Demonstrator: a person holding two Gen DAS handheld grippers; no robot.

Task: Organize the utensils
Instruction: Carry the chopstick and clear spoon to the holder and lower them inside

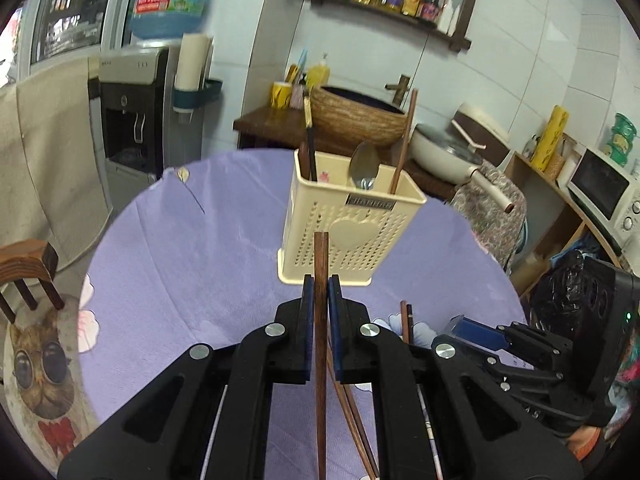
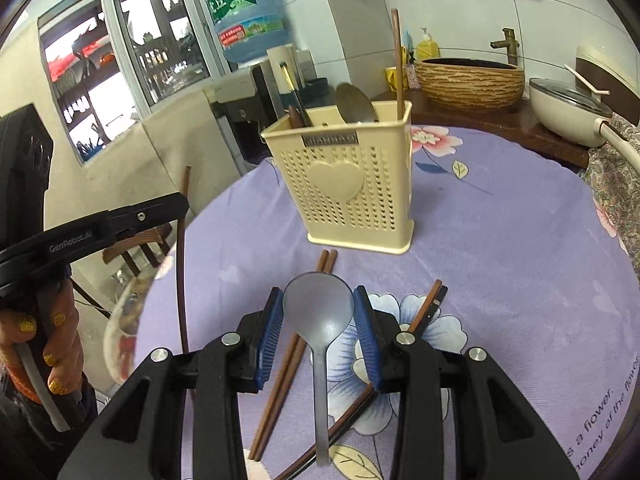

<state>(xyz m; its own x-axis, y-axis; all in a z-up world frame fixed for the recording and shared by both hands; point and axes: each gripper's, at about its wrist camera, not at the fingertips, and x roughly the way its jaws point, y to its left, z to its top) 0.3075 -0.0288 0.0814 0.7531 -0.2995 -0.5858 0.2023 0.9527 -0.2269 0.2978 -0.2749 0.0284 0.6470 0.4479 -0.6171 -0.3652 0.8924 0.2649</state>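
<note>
Leftmost, a single brown chopstick (image 1: 321, 320) is clamped upright between the shut jaws of the left gripper (image 1: 320, 300). At twelve o'clock from it, the cream utensil holder (image 1: 344, 224) is seen standing on the purple-clothed worktop (image 1: 192, 248). Rightward, a grey spoon (image 2: 319, 312) is held by its bowl in the right gripper (image 2: 319, 320), with loose chopsticks (image 2: 280, 364) lying beneath at six o'clock.

Hidden ends and cut-off edges

The held chopstick (image 1: 321, 320) runs off the left wrist view's bottom edge; the spoon (image 2: 320, 320) handle's end blurs low in the right wrist view; holder (image 2: 348, 184) walls hide its utensils' lower parts; its label (image 2: 330, 139) is unreadable.
</note>
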